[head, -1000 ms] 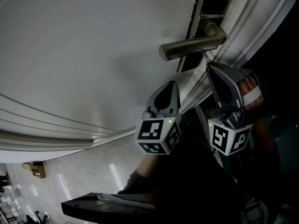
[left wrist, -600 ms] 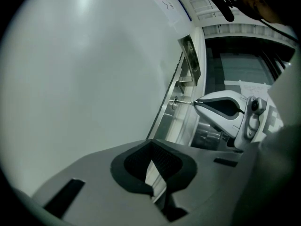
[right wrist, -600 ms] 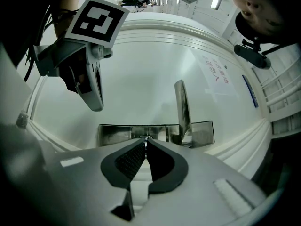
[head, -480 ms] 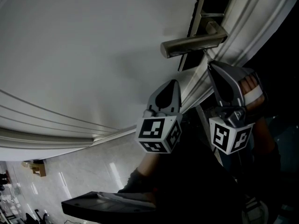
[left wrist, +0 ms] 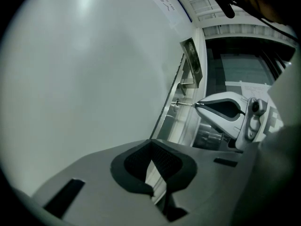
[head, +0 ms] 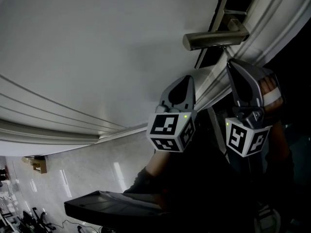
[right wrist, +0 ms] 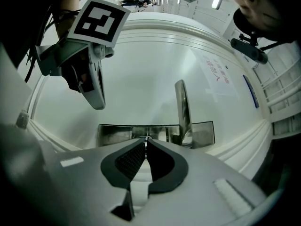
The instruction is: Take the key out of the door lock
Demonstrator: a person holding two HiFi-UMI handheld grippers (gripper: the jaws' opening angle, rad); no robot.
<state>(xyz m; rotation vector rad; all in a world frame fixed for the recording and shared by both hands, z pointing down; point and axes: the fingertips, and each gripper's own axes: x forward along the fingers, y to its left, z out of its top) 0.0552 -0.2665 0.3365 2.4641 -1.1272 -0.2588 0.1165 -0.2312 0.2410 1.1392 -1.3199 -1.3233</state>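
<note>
Right gripper view shows my right tongs (right wrist: 146, 140) pinching the key (left wrist: 186, 104) at the lock plate (right wrist: 113, 134) beside the door handle (right wrist: 181, 107). The key's shaft still reaches into the lock. My left tongs (left wrist: 151, 144) are pressed together, empty, near the white door (head: 97, 42).

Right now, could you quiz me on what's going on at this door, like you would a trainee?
1. True or false: the right gripper is shut on the key in the door lock.
2. The left gripper is: A) shut on the key; B) shut, empty, beside the white door; C) wide open.
3. Fill in: in the head view, the lever handle sits ___ the right gripper's tip.
Key: 1 true; 2 B; 3 above.
</note>
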